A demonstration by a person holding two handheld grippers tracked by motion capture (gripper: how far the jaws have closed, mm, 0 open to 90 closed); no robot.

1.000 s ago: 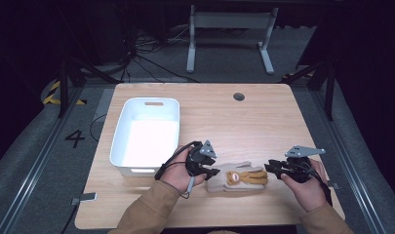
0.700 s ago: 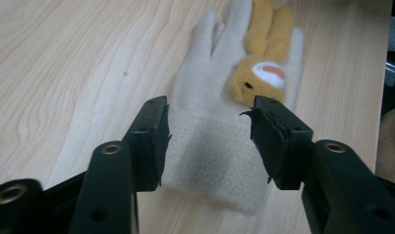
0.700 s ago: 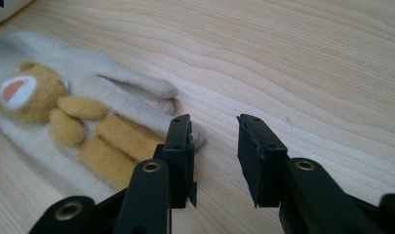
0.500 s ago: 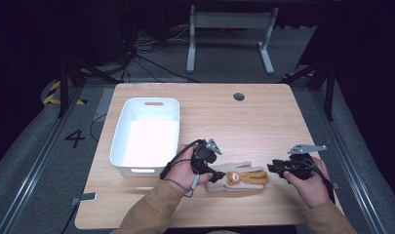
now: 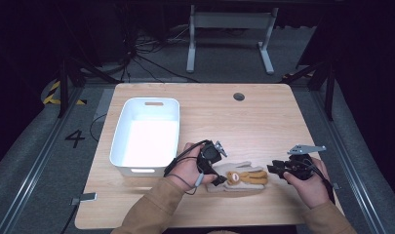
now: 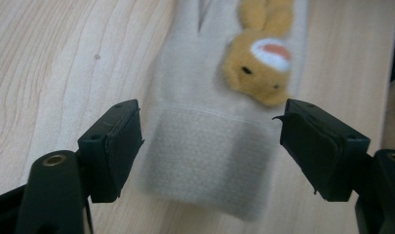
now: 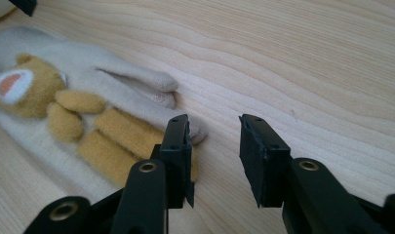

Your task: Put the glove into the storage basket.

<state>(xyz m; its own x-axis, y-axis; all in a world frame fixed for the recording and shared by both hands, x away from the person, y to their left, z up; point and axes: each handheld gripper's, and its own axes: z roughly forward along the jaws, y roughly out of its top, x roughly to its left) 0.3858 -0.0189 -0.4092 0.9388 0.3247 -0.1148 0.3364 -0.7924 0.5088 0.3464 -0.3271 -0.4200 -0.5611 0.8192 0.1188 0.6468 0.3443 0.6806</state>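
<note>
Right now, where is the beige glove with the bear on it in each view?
High view: the glove lies low centre, between the two grippers.
Left gripper view: the glove is centre, cuff between the open jaws.
Right gripper view: the glove is at left, fingertips by the left-hand jaw.
Shared landmark: bear face.

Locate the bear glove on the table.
In the high view the bear glove lies flat near the table's front edge, between both grippers, right of the white bin.

Wooden table point(image 5: 263, 122), grey floor point(image 5: 34, 161) (marked 4), dark room
</note>
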